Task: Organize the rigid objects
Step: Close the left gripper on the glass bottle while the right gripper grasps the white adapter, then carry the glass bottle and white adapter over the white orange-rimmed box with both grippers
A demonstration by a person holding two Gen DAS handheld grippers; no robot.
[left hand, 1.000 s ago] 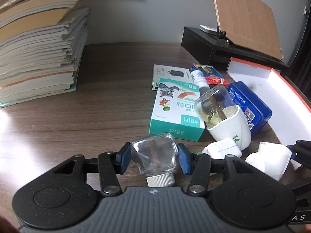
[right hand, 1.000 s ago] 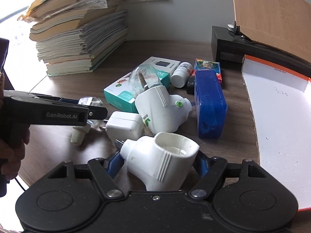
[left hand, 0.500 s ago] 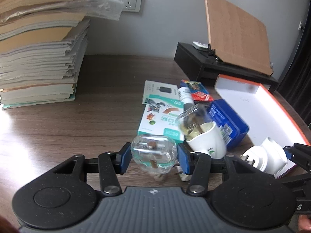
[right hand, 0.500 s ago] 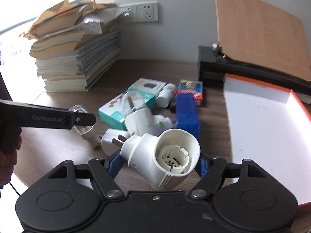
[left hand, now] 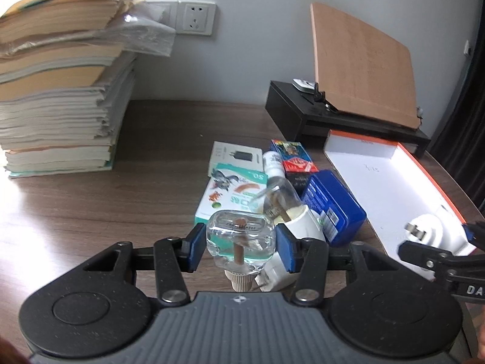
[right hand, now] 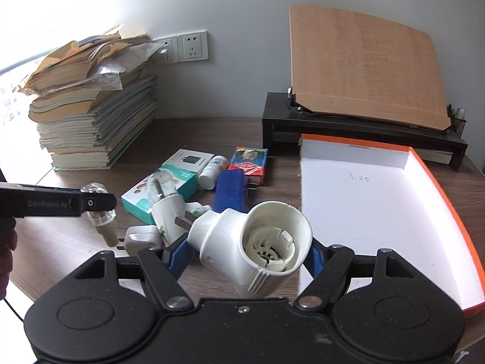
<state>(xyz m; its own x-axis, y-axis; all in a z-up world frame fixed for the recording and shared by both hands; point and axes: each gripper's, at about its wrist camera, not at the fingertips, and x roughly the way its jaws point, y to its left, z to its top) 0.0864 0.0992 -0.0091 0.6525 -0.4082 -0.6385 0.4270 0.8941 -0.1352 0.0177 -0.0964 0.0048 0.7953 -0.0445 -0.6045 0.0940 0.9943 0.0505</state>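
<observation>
Both grippers have risen off the desk, the left gripper clamped on a clear bottle, the right gripper spread wide, gripping a white plug-in heater beside the box.

Landmark: orange-rimmed tray on wooden desk.

- Tray floor bare and white, open from above (low rim on all visible sides).
- Behind tray: black riser with tilted wooden board blocks far side.
- Left of tray, tight clutter: blue case, red box, small white bottle, green box, white plug-in unit, white adapter.
- Far left of tray: tall paper stack walls off desk edge.
- Between stack and clutter: wide bare strip of desk, passable.
</observation>
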